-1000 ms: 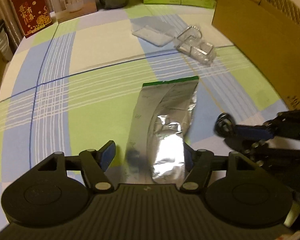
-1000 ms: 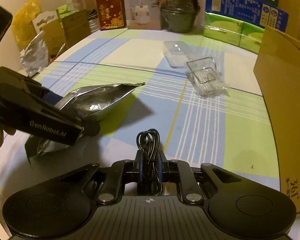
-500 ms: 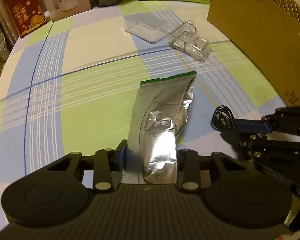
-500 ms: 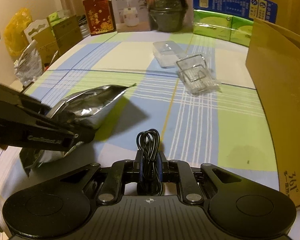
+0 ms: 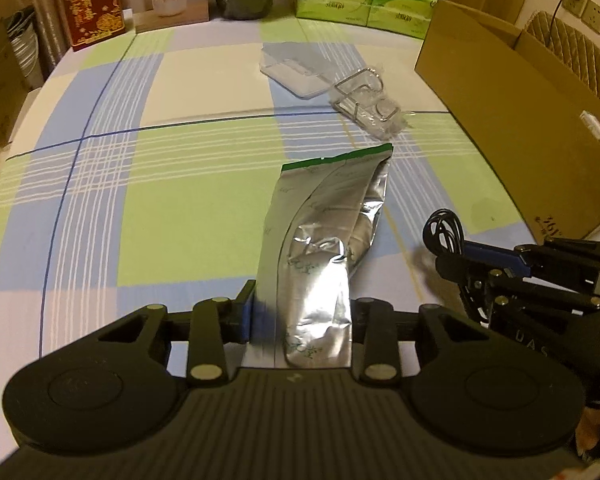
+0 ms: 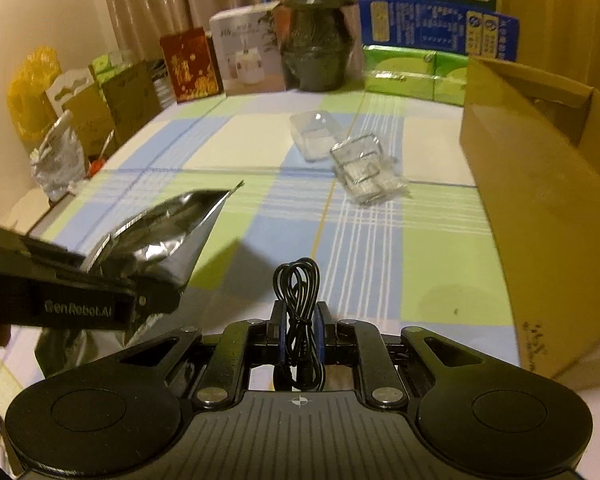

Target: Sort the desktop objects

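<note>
A silver foil bag with a green top edge is pinched at its lower end by my left gripper, which is shut on it and holds it off the checked tablecloth. In the right wrist view the same foil bag sticks out of the left gripper at the left. My right gripper is shut on a coiled black cable, whose loop stands up between the blue pads. From the left wrist camera the black cable shows at the right, held by the right gripper.
An open cardboard box stands along the right side of the table. Two clear plastic packages lie mid-table. Green tissue packs, a dark pot, a white carton and a red carton line the far edge.
My left gripper closed on the foil bag and raised it off the cloth. The right gripper rose as well, still holding the cable.
</note>
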Tool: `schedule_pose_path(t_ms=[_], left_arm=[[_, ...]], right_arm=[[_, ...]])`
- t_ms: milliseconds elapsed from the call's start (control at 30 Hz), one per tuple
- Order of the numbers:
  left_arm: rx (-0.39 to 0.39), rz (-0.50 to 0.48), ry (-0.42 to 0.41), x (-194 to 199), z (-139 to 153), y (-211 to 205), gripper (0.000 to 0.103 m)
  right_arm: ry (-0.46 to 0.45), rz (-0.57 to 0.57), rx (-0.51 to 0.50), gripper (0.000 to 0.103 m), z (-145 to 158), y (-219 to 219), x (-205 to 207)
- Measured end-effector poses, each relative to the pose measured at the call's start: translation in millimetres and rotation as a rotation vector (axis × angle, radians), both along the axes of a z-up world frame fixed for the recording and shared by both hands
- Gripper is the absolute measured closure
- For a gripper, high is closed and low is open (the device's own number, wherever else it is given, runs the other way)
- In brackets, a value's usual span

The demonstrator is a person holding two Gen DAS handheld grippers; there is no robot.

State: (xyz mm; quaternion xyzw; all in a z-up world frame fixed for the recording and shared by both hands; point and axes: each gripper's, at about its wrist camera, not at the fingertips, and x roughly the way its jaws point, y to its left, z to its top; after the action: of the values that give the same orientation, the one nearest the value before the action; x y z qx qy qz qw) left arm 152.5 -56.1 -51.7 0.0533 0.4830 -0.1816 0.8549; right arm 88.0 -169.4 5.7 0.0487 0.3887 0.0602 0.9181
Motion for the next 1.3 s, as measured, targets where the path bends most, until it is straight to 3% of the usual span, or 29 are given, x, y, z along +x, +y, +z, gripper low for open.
schedule_pose_path(t_ms=[467,900,1300], left_arm=[[-0.089,0.064,-0.05,-55.3,53.6,-21.9,0.072],[-0.144,0.052,-0.067,-95.7,81.6,-47.5,0.072],[-0.18,0.033,-0.074,-103.1,93.6,-65.0,0.072]], right_arm=[[-0.07,-0.054,0.025,0.093,62.8,-19.6,-40.3],[-0.111,-0.096,0.019,0.093,89.7,-42.8,-79.5],[-0.139,-0.144,0.023,0.093,104.3,-64.2,-94.0]])
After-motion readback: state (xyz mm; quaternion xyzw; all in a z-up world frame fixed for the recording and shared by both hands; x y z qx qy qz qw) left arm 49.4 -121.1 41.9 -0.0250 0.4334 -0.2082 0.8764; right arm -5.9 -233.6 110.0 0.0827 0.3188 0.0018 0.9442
